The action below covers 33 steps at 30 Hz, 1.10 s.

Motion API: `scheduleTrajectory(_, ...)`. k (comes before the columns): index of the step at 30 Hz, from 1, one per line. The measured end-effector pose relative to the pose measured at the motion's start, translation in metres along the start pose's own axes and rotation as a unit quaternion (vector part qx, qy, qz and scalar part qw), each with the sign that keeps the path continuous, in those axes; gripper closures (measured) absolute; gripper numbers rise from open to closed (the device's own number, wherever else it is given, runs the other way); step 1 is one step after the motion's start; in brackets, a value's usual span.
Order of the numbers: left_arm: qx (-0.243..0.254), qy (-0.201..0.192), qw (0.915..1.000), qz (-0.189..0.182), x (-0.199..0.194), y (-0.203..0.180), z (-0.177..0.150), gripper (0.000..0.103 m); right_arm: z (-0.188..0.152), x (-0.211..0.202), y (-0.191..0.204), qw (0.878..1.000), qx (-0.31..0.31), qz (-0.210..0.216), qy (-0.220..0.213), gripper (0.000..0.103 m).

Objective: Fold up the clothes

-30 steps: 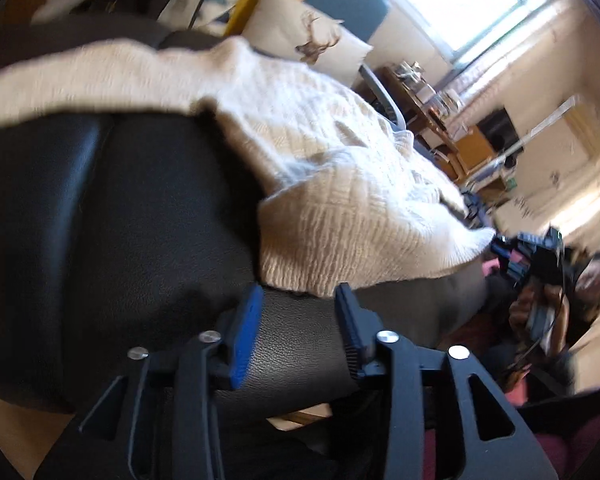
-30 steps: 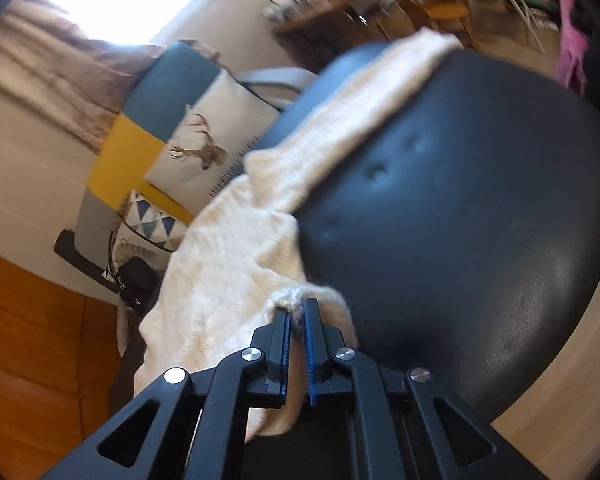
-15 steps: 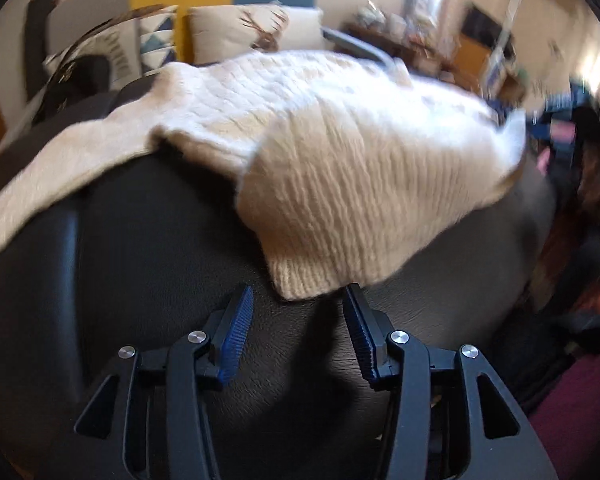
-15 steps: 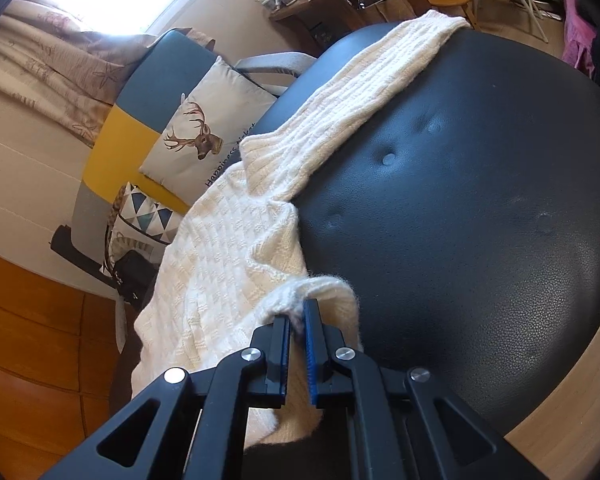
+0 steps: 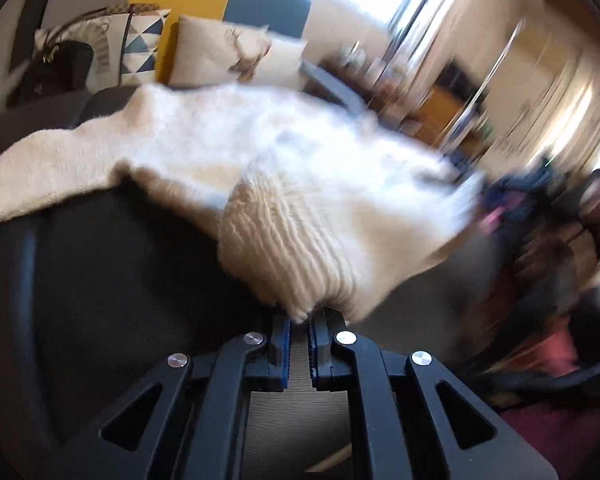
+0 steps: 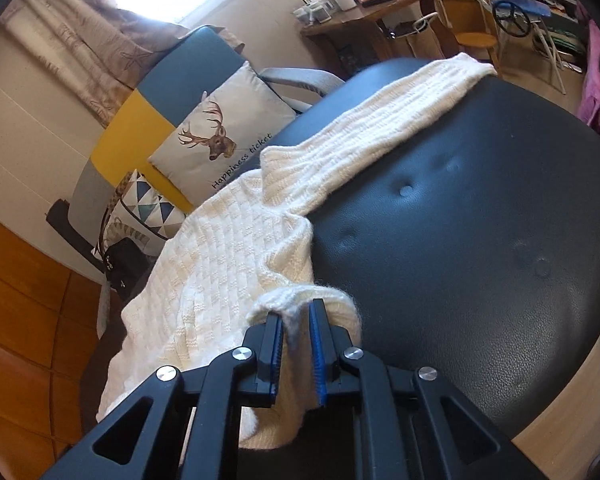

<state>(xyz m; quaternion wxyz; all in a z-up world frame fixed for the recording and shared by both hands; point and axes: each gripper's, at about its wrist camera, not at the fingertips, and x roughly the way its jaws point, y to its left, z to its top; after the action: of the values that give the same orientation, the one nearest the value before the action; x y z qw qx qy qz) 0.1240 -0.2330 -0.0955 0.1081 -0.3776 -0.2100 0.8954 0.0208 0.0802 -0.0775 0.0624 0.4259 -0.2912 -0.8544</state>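
A cream knit sweater (image 6: pixel 228 248) lies across a black padded leather seat (image 6: pixel 460 240), one sleeve stretched toward the far edge. My right gripper (image 6: pixel 294 314) grips the sweater's thick edge at the near left. Its jaws are opening slightly, and a fold of knit still sits between the blue pads. In the left wrist view the sweater (image 5: pixel 300 200) is blurred by motion. My left gripper (image 5: pixel 298 320) is shut on its ribbed end just above the black seat (image 5: pixel 100 280).
Behind the seat is a yellow and blue sofa with a deer cushion (image 6: pixel 220 140), a triangle-patterned cushion (image 6: pixel 148 204) and a black bag (image 6: pixel 124 264). A cluttered desk (image 6: pixel 360 12) and chairs stand at the far right. A person (image 5: pixel 580 220) appears blurred at the right.
My left gripper moved up to the ribbed end of the sweater and closed on it. The right jaws stand a little wider, with the knit still between them.
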Motion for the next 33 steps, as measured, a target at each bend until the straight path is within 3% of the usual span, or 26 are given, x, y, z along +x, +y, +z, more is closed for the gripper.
scheduleTrajectory(5, -0.022, -0.070, 0.9886, -0.131, -0.074, -0.019, 0.037, 0.097, 0.011, -0.013, 0.006, 0.999, 0.001, 0.045, -0.021, 0.096)
scheduleTrajectory(9, -0.024, -0.057, 0.9807, -0.186, -0.090, -0.030, 0.048, 0.097, 0.020, -0.033, 0.013, 0.995, 0.001, 0.092, -0.041, 0.096)
scheduleTrajectory(12, -0.015, -0.010, 0.9836, -0.179, -0.077, -0.036, 0.031, 0.092, 0.018, -0.051, 0.011, 0.995, -0.016, 0.088, -0.053, 0.096)
scheduleTrajectory(16, -0.037, 0.065, 0.9836, -0.164, -0.041, -0.030, -0.001, 0.076, 0.006, -0.051, -0.026, 0.999, -0.005, 0.010, -0.042, 0.096)
scheduleTrajectory(20, -0.078, 0.115, 0.9785, -0.153, -0.018, -0.017, -0.025, 0.067, -0.008, -0.032, -0.056, 0.999, 0.021, -0.038, 0.007, 0.094)
scheduleTrajectory(21, -0.084, 0.118, 0.9784, -0.147, -0.017, -0.014, -0.029, 0.067, -0.012, -0.025, -0.056, 0.998, 0.015, -0.047, 0.024, 0.088)
scheduleTrajectory(24, -0.108, 0.103, 0.9808, -0.125, -0.027, -0.001, -0.038, 0.067, -0.026, -0.005, -0.026, 0.996, -0.054, -0.036, 0.064, 0.084)
scheduleTrajectory(27, -0.157, 0.050, 0.9834, -0.076, -0.041, 0.032, -0.021, 0.064, -0.046, 0.010, 0.019, 0.985, -0.152, -0.015, 0.077, 0.083)
scheduleTrajectory(31, -0.215, -0.008, 0.9764, 0.010, -0.051, 0.082, -0.003, 0.064, -0.074, 0.036, 0.076, 0.957, -0.277, -0.026, 0.082, 0.083)
scheduleTrajectory(33, -0.234, -0.013, 0.9716, 0.032, -0.043, 0.107, 0.005, 0.064, -0.086, 0.049, 0.093, 0.944, -0.316, -0.032, 0.092, 0.083)
